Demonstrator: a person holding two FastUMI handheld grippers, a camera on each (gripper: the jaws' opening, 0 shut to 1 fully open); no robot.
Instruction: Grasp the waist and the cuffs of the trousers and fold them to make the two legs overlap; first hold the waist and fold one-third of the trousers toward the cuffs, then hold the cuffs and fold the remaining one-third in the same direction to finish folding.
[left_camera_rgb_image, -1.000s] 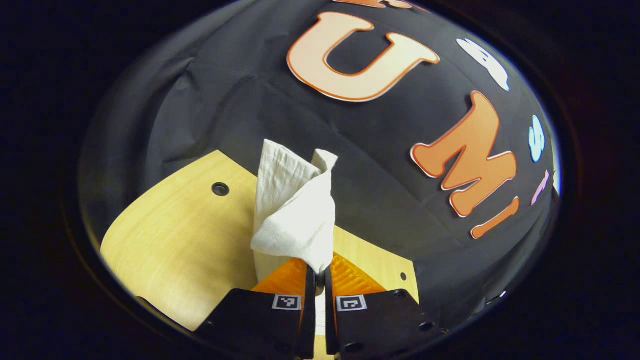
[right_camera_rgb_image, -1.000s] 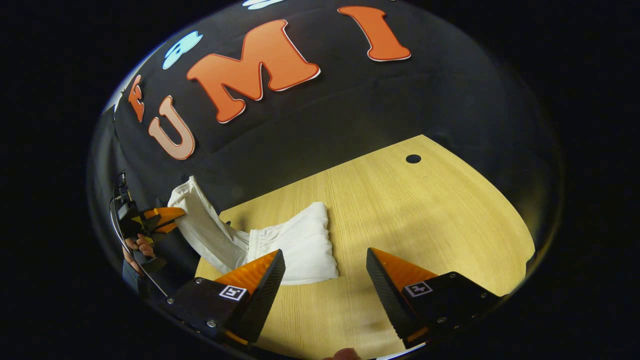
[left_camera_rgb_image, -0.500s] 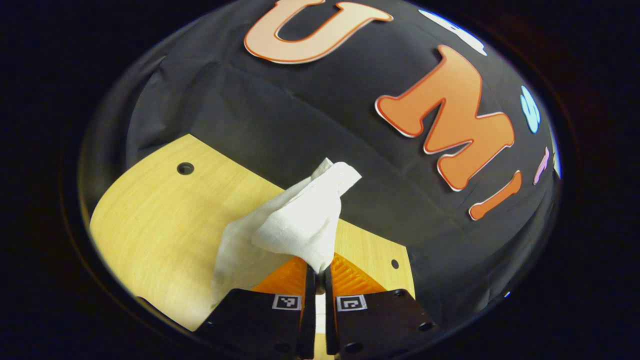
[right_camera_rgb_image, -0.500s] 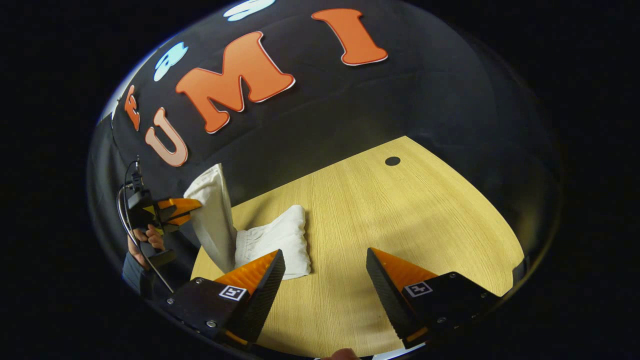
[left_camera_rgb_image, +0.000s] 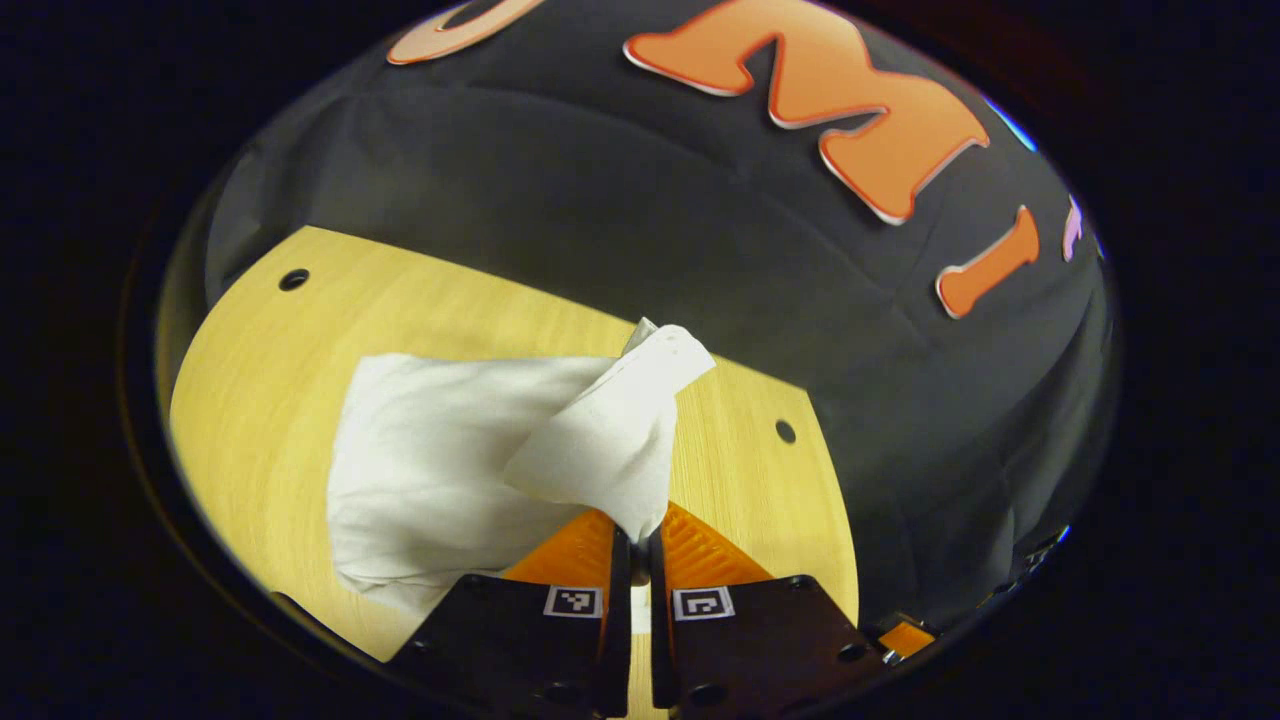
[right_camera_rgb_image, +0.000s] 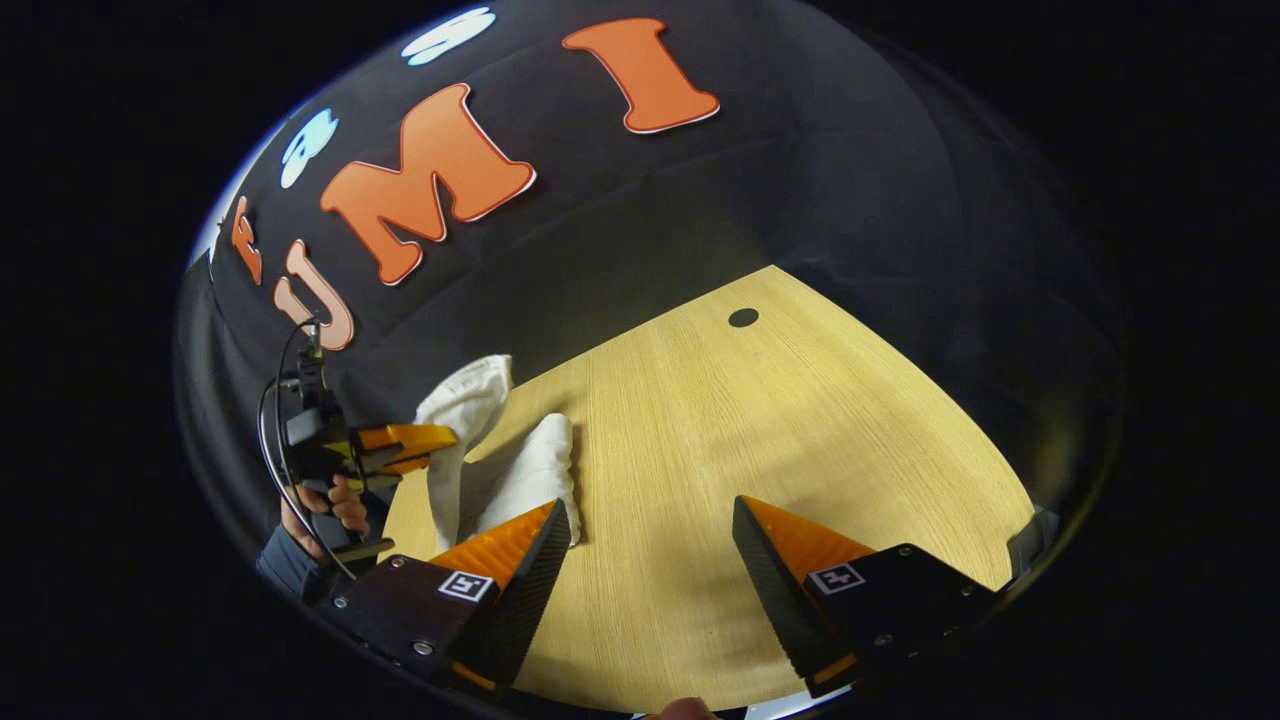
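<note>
White trousers (left_camera_rgb_image: 440, 470) lie bunched on the wooden table (left_camera_rgb_image: 260, 360). In the left gripper view, my left gripper (left_camera_rgb_image: 640, 535) is shut on one end of the trousers, and a fold of cloth stands up from between its fingers. The right gripper view shows the trousers (right_camera_rgb_image: 520, 475) at the table's left side, with the left gripper (right_camera_rgb_image: 445, 443) holding their raised end above the lying part. My right gripper (right_camera_rgb_image: 650, 530) is open over bare table, just right of the trousers, with nothing between its fingers.
The table (right_camera_rgb_image: 760, 420) stretches bare to the right in the right gripper view, with a small round hole (right_camera_rgb_image: 743, 317) near its far edge. Two holes (left_camera_rgb_image: 293, 279) (left_camera_rgb_image: 785, 431) mark the table in the left gripper view. A hand (right_camera_rgb_image: 330, 505) holds the left gripper.
My left gripper has carried the held end of the trousers down and over the part lying on the table. The right gripper has stayed open and shifted slightly right of the cloth.
</note>
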